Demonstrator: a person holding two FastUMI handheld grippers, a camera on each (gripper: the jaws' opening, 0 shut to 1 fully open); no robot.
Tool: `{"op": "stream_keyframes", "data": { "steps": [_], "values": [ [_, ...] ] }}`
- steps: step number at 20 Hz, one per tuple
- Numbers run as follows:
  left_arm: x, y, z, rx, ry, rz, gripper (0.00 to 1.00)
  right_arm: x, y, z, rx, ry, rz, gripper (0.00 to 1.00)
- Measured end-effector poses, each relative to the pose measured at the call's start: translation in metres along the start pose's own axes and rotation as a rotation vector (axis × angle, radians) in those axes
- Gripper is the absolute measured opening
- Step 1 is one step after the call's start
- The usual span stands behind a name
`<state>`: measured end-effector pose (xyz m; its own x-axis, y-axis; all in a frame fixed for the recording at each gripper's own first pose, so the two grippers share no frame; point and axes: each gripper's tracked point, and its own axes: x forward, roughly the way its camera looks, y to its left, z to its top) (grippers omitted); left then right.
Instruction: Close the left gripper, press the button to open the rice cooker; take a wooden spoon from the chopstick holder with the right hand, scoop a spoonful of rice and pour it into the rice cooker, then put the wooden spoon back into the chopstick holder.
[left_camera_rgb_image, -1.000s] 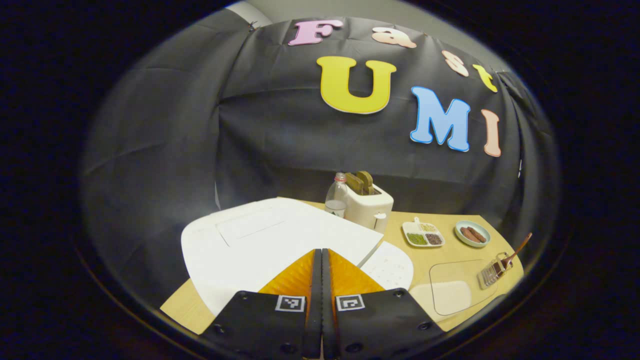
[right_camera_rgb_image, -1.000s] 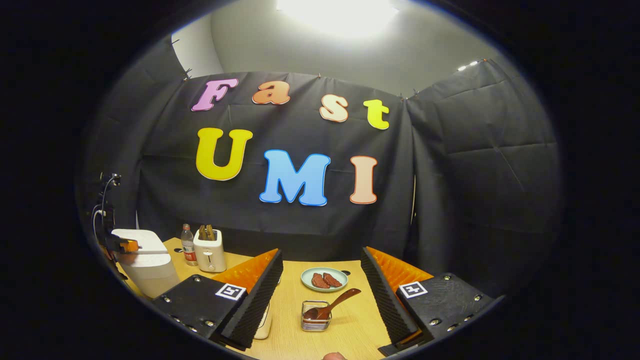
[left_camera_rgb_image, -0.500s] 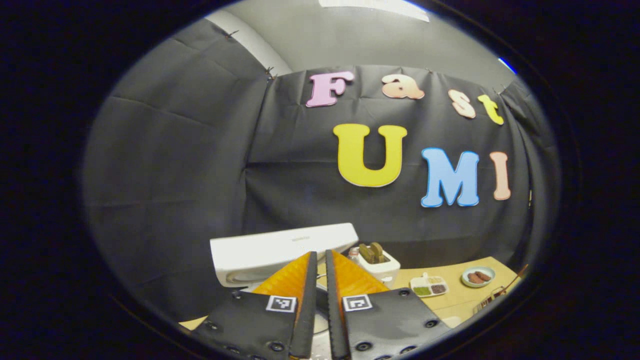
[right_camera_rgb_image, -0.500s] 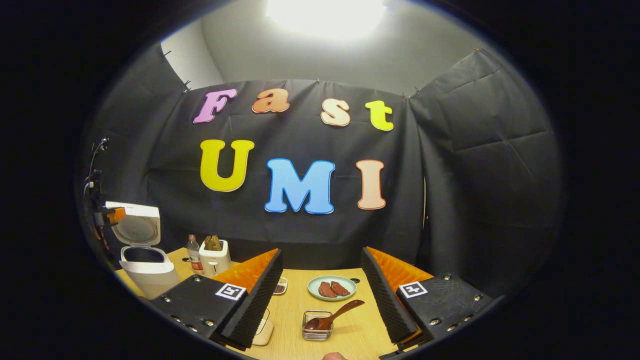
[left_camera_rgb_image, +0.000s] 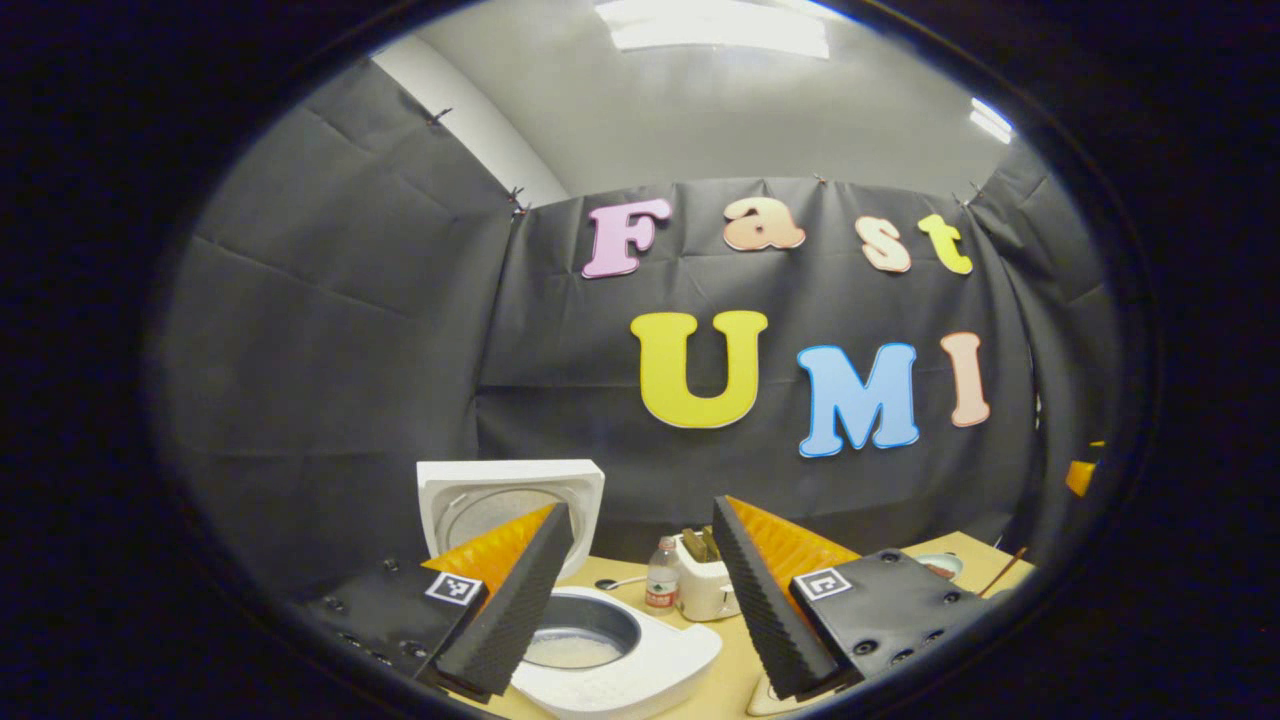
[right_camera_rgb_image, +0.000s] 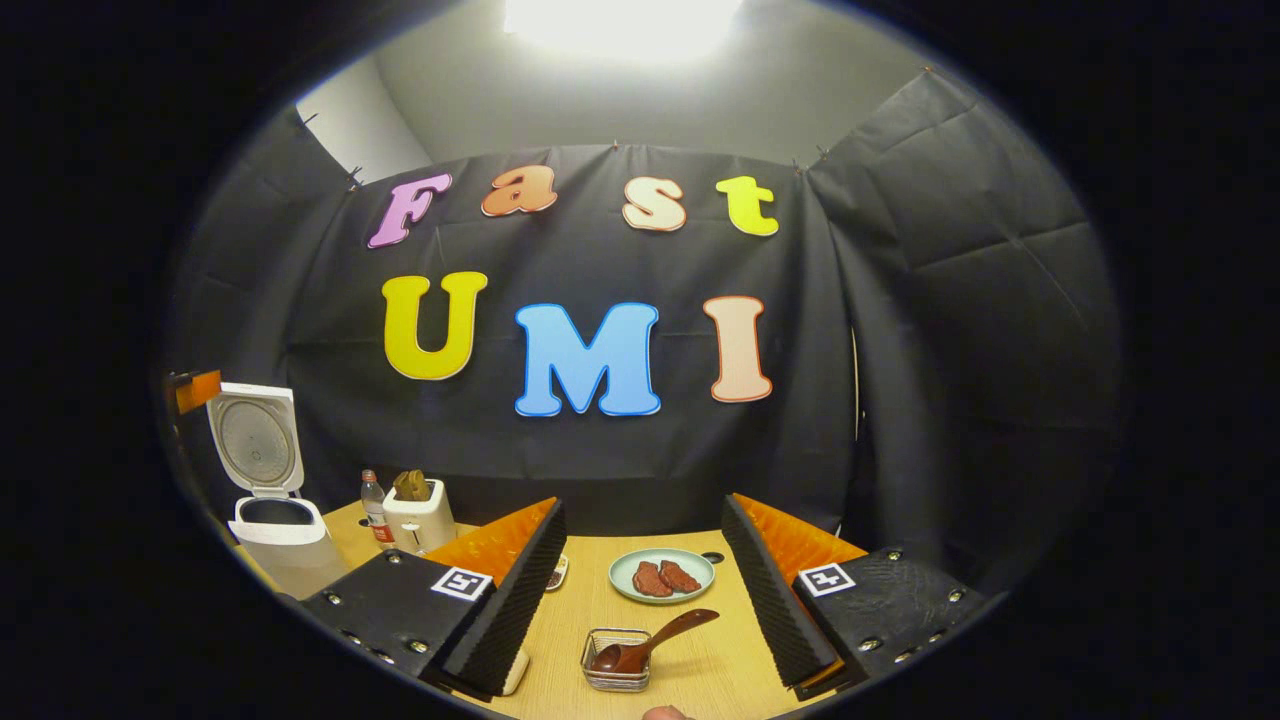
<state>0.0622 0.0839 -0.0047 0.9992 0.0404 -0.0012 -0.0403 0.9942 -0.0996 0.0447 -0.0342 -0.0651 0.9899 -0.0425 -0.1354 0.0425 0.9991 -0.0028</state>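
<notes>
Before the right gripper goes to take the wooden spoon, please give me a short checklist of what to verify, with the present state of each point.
1. Rice cooker lid up: ok, it stands upright.
2. Wooden spoon in the chopstick holder, handle leaning out: ok.
3. Right gripper open, ready to grasp: ok.
4. Way to the handle free of the plate: ok, the plate lies behind the holder.
5. Left gripper clear of the pot: cannot tell; it is open above the cooker.

Left tongs (left_camera_rgb_image: 640, 600) spread wide, holding nothing. Cooker (left_camera_rgb_image: 610, 650) on tabletop (left_camera_rgb_image: 735, 655) below them, lid (left_camera_rgb_image: 510, 500) upright, rice in pot. Bottle (left_camera_rgb_image: 662, 587) and toaster (left_camera_rgb_image: 705, 590) stand touching just behind it.
</notes>
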Motion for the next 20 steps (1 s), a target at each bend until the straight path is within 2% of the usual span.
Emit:
{"op": "stream_keyframes", "data": {
  "steps": [10, 14, 20],
  "values": [
    [-0.045, -0.031, 0.023, 0.094, 0.001, -0.012, 0.97, 0.053, -0.037, -0.088, 0.05, 0.175, -0.016, 0.96],
    [-0.057, -0.024, 0.024, 0.14, 0.016, 0.012, 0.98, 0.061, -0.04, -0.124, 0.136, 0.255, -0.009, 0.98],
    [-0.072, -0.006, 0.021, 0.149, 0.043, 0.06, 0.99, 0.069, -0.04, -0.177, 0.218, 0.384, -0.017, 0.98]
  ]
}}
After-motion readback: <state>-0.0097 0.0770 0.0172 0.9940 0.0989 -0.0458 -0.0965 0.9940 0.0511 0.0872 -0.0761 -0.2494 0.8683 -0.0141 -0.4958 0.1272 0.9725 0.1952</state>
